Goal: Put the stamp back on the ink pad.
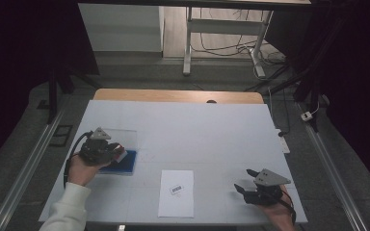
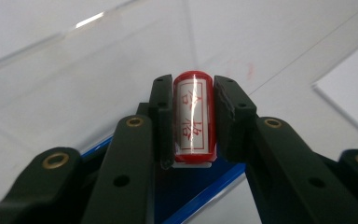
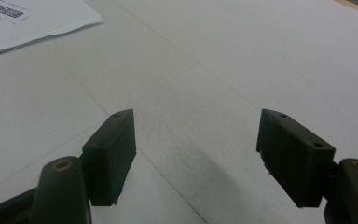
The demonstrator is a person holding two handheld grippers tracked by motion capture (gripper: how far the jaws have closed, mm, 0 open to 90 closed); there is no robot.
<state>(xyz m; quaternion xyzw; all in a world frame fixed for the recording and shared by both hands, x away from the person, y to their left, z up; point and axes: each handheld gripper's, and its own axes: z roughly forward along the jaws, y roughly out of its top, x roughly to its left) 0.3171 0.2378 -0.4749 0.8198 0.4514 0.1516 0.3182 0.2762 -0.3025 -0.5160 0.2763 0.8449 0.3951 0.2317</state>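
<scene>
left tool [image 2: 193, 116]: my jaws are clamped on a red stamp [image 2: 194, 114], one pad on each long side, its white label with red characters facing up at me.
stamp's place: held above a blue ink pad [image 2: 200, 186] with a clear lid [image 1: 121, 136] behind it, at the left of the surface [image 1: 212, 130]; i cannot tell whether the stamp's bottom end touches the pad.
left hand [image 1: 83, 169]: wrapped around the tool at the pad's near left corner.
right tool [image 3: 196, 158]: my jaws stand wide apart with bare surface between them, low at the near right.
paper [image 1: 176, 193]: a white sheet with a small printed label, lying flat between my two tools, near the front edge, apart from both.
</scene>
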